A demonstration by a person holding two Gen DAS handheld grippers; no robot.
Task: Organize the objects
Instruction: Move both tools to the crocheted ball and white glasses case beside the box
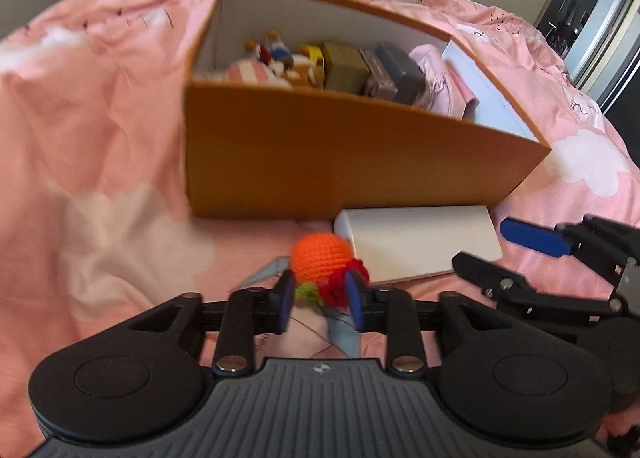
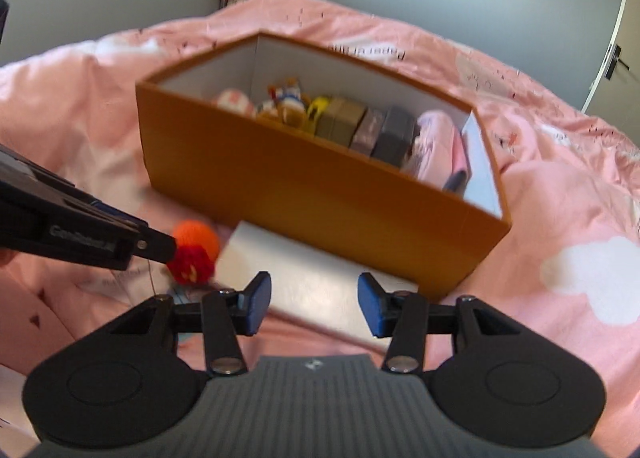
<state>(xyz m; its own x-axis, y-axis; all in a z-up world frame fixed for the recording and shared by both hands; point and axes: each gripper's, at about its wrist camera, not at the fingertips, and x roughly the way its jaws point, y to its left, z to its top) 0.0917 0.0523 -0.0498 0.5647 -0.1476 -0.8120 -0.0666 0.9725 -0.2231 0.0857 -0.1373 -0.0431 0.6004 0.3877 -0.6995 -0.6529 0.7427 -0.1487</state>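
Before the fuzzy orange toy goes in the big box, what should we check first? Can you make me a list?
1. Left gripper holds the crocheted orange toy: ok, its fingers are closed on the red and green part.
2. Toy lifted off the pink blanket: cannot tell.
3. Orange box is open on top: ok.
4. Free room inside the box: cannot tell; toys and small boxes line the part that shows, and the near wall hides the rest.
5. Right gripper out of the way: ok, it is open, holds nothing, and sits over the white flat box.
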